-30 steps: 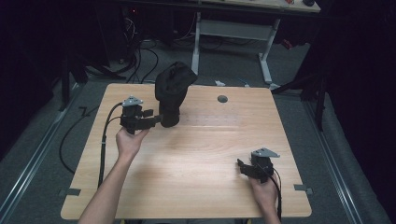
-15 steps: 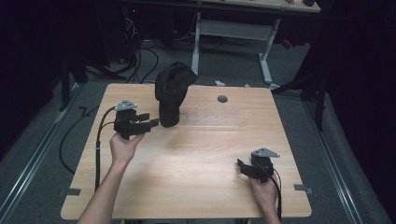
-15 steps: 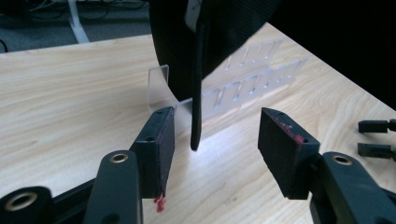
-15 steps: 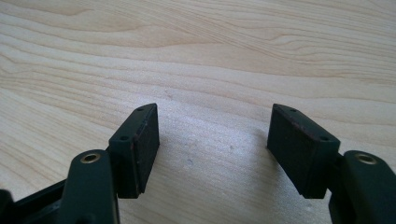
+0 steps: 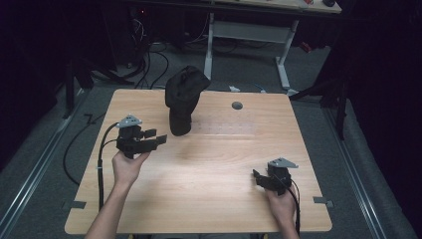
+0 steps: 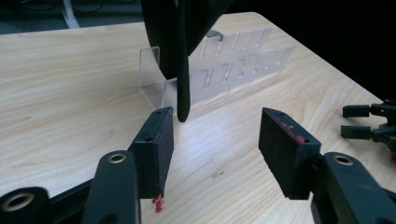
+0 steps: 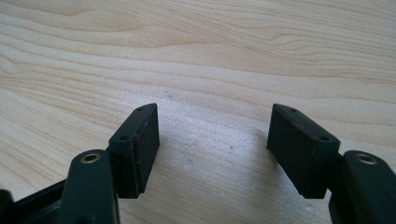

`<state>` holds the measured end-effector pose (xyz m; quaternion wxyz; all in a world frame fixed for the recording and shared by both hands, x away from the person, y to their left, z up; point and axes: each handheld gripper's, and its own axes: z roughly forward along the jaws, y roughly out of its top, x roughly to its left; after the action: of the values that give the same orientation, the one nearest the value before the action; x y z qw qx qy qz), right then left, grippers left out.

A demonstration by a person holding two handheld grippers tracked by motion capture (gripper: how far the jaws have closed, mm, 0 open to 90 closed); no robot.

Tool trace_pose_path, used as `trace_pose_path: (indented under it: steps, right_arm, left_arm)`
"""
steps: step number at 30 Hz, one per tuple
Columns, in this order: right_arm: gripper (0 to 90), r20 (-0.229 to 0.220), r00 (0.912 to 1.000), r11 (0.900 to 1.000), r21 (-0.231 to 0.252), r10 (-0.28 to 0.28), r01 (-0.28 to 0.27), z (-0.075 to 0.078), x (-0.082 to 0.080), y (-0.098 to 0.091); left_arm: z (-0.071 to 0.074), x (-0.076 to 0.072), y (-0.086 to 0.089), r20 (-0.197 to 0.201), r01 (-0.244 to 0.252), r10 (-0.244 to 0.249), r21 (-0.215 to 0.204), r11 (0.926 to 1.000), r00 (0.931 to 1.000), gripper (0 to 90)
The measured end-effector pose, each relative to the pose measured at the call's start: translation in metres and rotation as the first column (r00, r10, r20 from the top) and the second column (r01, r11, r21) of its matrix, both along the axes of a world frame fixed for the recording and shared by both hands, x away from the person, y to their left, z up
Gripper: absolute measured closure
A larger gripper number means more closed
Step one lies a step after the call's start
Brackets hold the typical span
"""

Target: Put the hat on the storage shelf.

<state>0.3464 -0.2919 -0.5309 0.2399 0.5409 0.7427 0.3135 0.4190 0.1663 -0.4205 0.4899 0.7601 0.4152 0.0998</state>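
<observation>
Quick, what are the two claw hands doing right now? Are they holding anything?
Left gripper: open, holding nothing, near the black cap.
Right gripper: open, holding nothing, over the table.

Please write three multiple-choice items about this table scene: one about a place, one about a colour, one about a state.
1. Where does the cap sit?
A. On a clear rack at the far side of the table
B. Flat on the near edge of the table
C. Between the pads of the right claw

2. What colour is the cap?
A. White
B. Black
C. Red

3. In what state is the left claw?
A. Shut on the cap
B. Shut on nothing
C. Open, with nothing between its pads

Answers:
1. A: the high view shows the cap perched upright toward the far side of the table, and the left gripper view shows the clear rack under it.
2. B: it looks black in both views.
3. C: its pads stand wide apart over bare wood, just short of the cap.
</observation>
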Motion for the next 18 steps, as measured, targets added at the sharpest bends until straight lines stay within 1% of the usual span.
trace_pose_path:
  steps: [3, 12, 16, 18]
  right_arm:
    - [34.3, 0.000, 1.0000, 1.0000, 0.000, 0.000, 0.000, 0.000, 0.000, 0.000]
    - [34.3, 0.000, 1.0000, 1.0000, 0.000, 0.000, 0.000, 0.000, 0.000, 0.000]
    - [34.3, 0.000, 1.0000, 1.0000, 0.000, 0.000, 0.000, 0.000, 0.000, 0.000]
    - [34.2, 0.000, 1.0000, 1.0000, 0.000, 0.000, 0.000, 0.000, 0.000, 0.000]
  left_arm:
    - [-0.001, -0.004, 0.002, -0.008, 0.005, -0.005, -0.004, 1.0000, 1.0000, 45.3]
    - [-0.005, -0.014, 0.003, -0.014, 0.012, -0.012, -0.010, 0.9999, 0.9998, 44.7]
    - [-0.007, -0.018, 0.002, -0.024, 0.022, -0.023, -0.039, 0.9990, 0.9994, 44.3]
    - [-0.008, -0.020, 0.002, -0.026, 0.026, -0.027, -0.043, 0.9988, 0.9993, 44.3]
